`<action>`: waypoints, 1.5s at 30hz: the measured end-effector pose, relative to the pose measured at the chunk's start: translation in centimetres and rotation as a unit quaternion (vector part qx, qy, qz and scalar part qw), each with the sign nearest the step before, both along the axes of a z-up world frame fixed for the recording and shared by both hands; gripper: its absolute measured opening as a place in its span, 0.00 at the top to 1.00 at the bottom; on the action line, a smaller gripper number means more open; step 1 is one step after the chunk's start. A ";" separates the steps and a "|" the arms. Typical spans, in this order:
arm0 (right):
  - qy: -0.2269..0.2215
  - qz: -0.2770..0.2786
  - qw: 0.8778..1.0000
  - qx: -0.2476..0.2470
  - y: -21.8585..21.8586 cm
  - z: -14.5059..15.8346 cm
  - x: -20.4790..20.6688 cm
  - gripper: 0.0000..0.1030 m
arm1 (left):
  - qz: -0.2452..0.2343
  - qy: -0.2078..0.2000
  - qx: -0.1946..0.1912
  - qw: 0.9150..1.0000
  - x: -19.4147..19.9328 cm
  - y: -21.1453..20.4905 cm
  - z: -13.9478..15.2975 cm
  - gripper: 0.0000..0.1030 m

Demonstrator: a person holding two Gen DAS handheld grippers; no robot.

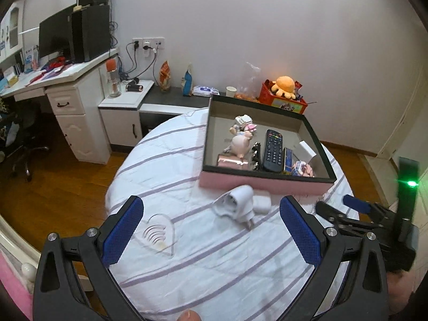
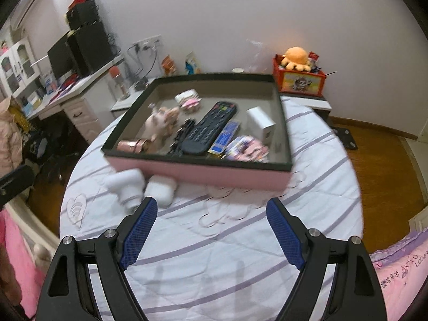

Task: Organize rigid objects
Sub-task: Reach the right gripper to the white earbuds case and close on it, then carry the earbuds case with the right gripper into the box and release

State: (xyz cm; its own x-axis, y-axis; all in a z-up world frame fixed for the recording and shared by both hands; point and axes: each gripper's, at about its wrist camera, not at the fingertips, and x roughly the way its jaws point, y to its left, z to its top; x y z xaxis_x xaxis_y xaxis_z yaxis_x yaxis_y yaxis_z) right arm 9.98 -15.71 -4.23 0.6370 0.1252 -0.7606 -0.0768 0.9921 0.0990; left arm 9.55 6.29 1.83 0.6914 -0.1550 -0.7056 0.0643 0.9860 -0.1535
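Blue fingers [image 1: 211,227] spread — white charger [image 1: 238,204] just beyond, untouched

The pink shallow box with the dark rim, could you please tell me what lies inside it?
Inside the pink shallow box: a black remote control, a pig figurine, a small white box, and cards. Their undersides stay hidden.

Two handheld grippers, same build. Left gripper [image 1: 211,211]: black plastic frame, two angled arms, triangular cutouts in outer links, round silver screws at pivots, blue mesh-textured pads [image 1: 121,230] on inner finger faces. Right gripper [image 2: 211,214]: identical black frame, silver pivot screws, blue gridded pads [image 2: 139,232]. Seen from left wrist view, right gripper's black body with upright black block and lit green LED. Bit of fingertip at bottom edge, no sleeve visible.
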 end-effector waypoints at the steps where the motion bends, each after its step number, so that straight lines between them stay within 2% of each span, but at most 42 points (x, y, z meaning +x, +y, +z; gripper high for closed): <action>1: 0.007 0.006 1.000 0.000 0.6 -0.6 0.2 0.17 | 0.003 0.003 0.005 1.000 -0.1 0.3 -0.2 0.00; 14: 0.055 0.009 0.998 -0.005 4.2 -5.3 4.2 0.17 | 0.019 0.045 -0.021 0.999 0.7 3.1 -4.5 0.00; 25: 0.074 0.004 0.997 -0.001 6.0 -6.8 6.5 0.19 | 0.003 0.062 -0.031 0.998 1.9 3.2 -6.4 0.00; 30: 0.078 0.009 0.997 0.000 6.9 -7.6 7.0 0.24 | 0.000 0.070 -0.033 0.997 2.2 3.2 -7.0 0.00; 32: 0.076 0.009 0.997 -0.011 7.3 -7.8 7.2 0.33 | 0.000 0.072 -0.034 0.997 2.3 3.2 -7.2 0.00; 36: 0.066 0.005 0.997 -0.048 8.1 -8.0 7.5 0.41 | -0.001 0.073 -0.036 0.997 2.5 3.1 -7.4 0.00; 38: 0.059 0.005 0.997 -0.056 8.2 -8.0 7.2 0.51 | -0.002 0.074 -0.037 0.997 2.5 3.0 -7.5 0.00; 45: 0.050 0.012 0.998 -0.035 7.1 -7.8 5.8 0.53 | -0.008 0.071 -0.033 0.997 2.3 2.2 -7.2 0.00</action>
State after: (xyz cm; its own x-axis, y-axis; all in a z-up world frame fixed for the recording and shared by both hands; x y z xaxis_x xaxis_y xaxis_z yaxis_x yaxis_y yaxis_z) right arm 15.74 -8.65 -12.08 0.5545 0.0848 -0.8279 -0.0943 0.9948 0.0387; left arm 11.85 8.52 -5.37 0.5831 -0.2139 -0.7837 0.0534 0.9727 -0.2258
